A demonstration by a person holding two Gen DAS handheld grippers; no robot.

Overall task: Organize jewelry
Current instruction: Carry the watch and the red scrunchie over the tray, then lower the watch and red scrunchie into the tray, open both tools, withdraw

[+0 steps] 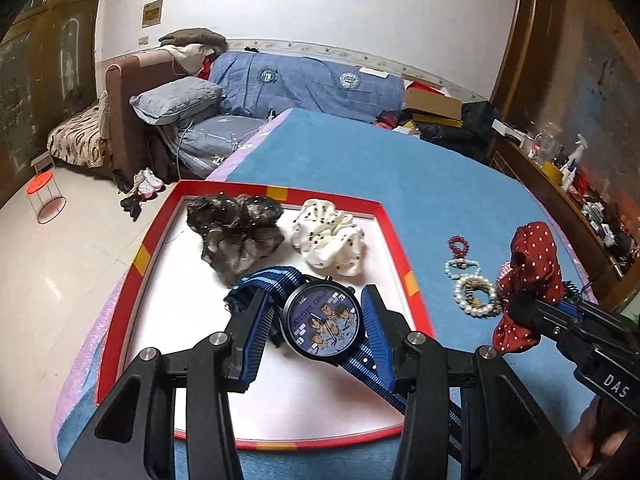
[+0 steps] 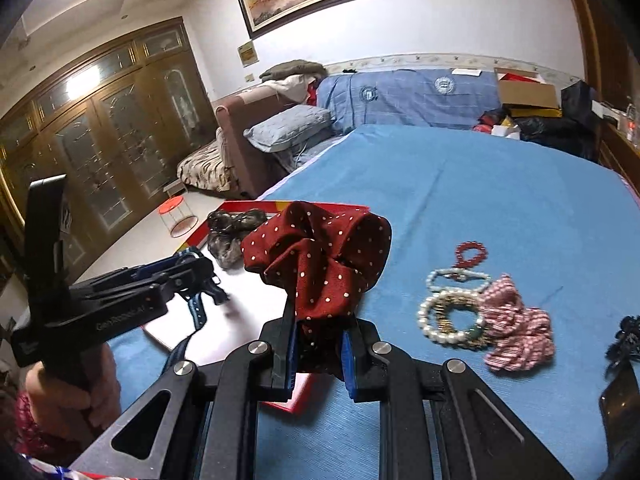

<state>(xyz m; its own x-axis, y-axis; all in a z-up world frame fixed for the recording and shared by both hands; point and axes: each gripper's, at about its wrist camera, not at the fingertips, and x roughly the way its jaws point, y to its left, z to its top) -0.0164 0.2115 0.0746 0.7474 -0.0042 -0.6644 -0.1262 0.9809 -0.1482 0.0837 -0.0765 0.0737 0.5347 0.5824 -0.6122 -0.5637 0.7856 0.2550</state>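
Big blue bedspread point(image 1: 380, 184) covers the bed, with a shallow red-rimmed white tray point(image 1: 120, 292) at its near left. Far end of the tray: a dark sheer scrunchie point(image 1: 236, 232) and a white dotted scrunchie point(image 1: 328, 240). The left gripper point(image 1: 316, 324) clamps a blue-strapped cartoon-face watch point(image 1: 324, 320) over the tray. The right gripper point(image 2: 318, 354) pinches a dark red polka-dot scrunchie point(image 2: 320, 260) — jaws narrow. Pearl and red bead bracelets point(image 2: 452, 304) lie right, beside a pink striped scrunchie point(image 2: 516, 332).

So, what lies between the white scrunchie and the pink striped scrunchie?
The bead bracelets lie between the white scrunchie and the pink striped scrunchie, by both wrist views together.
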